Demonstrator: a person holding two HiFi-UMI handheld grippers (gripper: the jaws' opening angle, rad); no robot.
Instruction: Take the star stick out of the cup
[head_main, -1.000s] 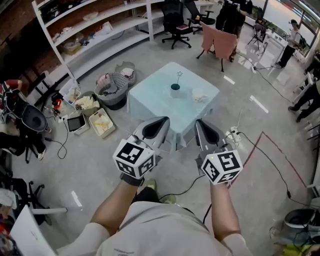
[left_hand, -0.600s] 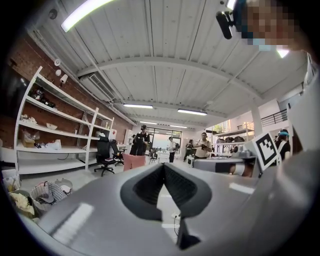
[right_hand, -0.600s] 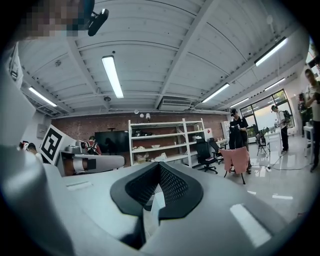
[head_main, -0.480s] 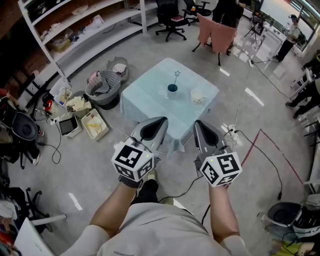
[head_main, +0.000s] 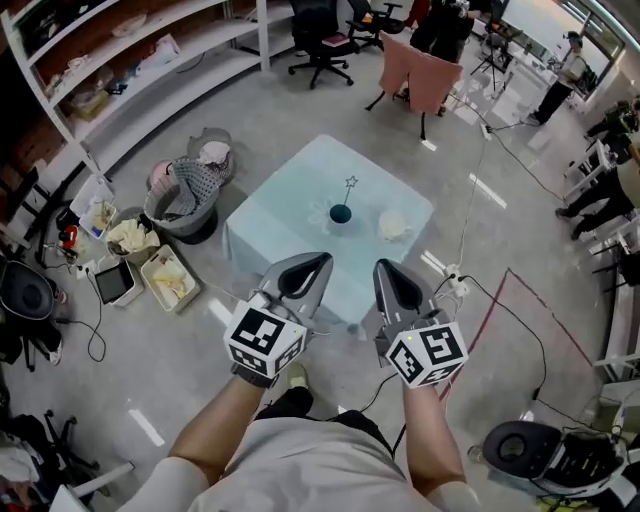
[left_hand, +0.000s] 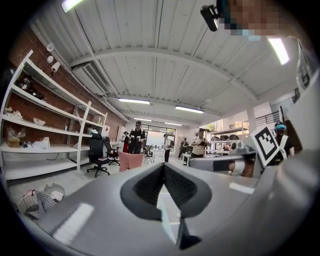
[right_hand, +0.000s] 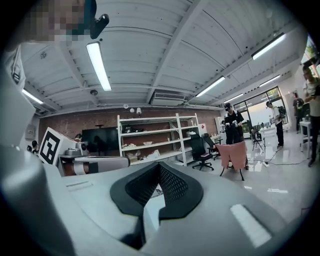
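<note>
The pale blue table (head_main: 285, 222) carries a dark cup (head_main: 341, 214), with a crumpled white thing (head_main: 394, 227) lying near the cup's right.

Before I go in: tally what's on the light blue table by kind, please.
dark cup: 1
star stick, standing in the cup: 1
white item, too small to identify: 1
Total: 3

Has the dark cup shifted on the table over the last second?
No. The dark round cup keeps its place on the pale blue table, left of the white crumpled item.
</note>
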